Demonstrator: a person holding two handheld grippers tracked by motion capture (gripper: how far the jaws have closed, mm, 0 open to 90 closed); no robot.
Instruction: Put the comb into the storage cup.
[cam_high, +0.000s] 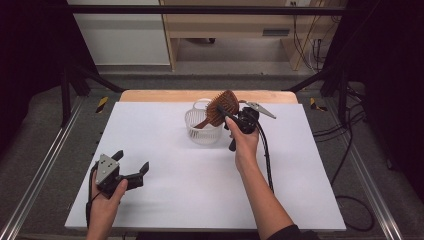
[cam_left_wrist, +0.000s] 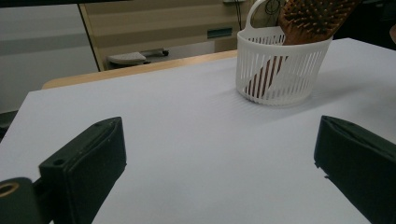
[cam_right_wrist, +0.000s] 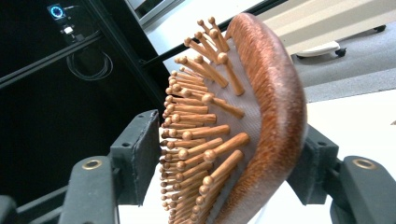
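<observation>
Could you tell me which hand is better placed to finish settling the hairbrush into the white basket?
Right. The right gripper already straddles the hairbrush head, whose handle stands in the white basket. The left gripper sits open near the table's front-left corner.

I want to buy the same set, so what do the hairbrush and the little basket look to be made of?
Hairbrush: apparently wood, reddish-brown with visible grain and a smooth, faintly glossy finish; its round-tipped pins look wooden too, set in a greyish pad, perhaps rubber.
Basket: probably moulded plastic, white and slightly translucent, with thin, even vertical slats and a loop handle.
</observation>
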